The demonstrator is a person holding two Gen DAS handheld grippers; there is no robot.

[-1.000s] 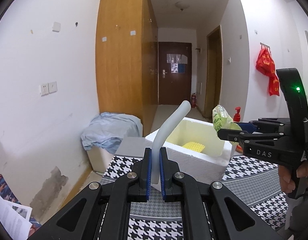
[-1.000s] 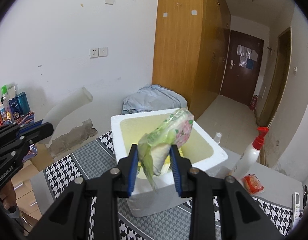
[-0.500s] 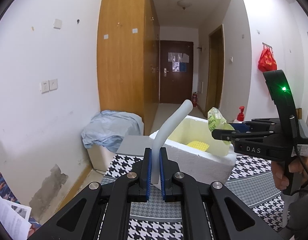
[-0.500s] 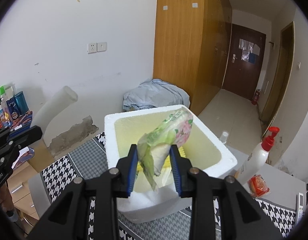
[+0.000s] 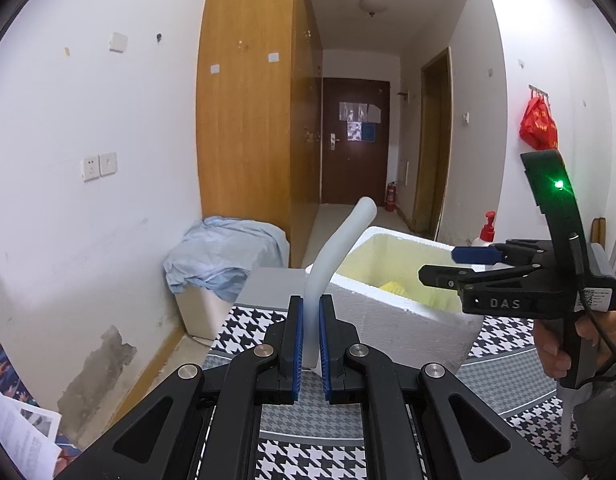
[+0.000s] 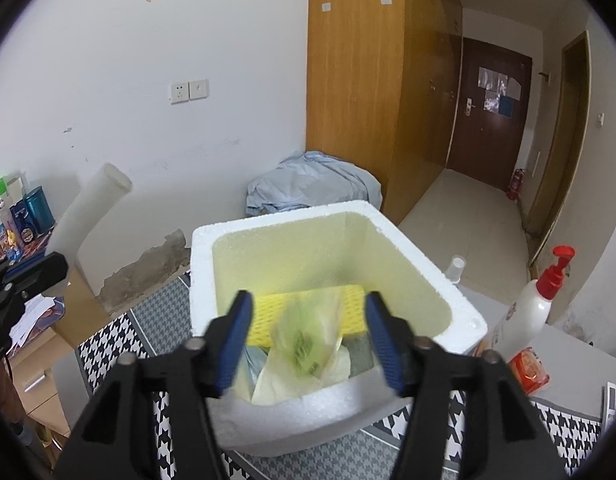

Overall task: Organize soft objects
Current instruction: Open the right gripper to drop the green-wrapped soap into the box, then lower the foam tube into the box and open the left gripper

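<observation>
Tube: pinched upright in your left claw, box right of it; right claw, just opening, stands wide over the box, bag loose between its jaws.

The tabletop wears a black-and-white houndstooth cloth with a band of finer grey check, and a plain grey surface shows past the cloth's far edge. A white foam box stands directly on the cloth near its middle. At about three o'clock of the box, just beside it, a white pump bottle with a red top stands upright, with a small red packet lying at its foot and a clear plastic cup behind it at one o'clock.
</observation>
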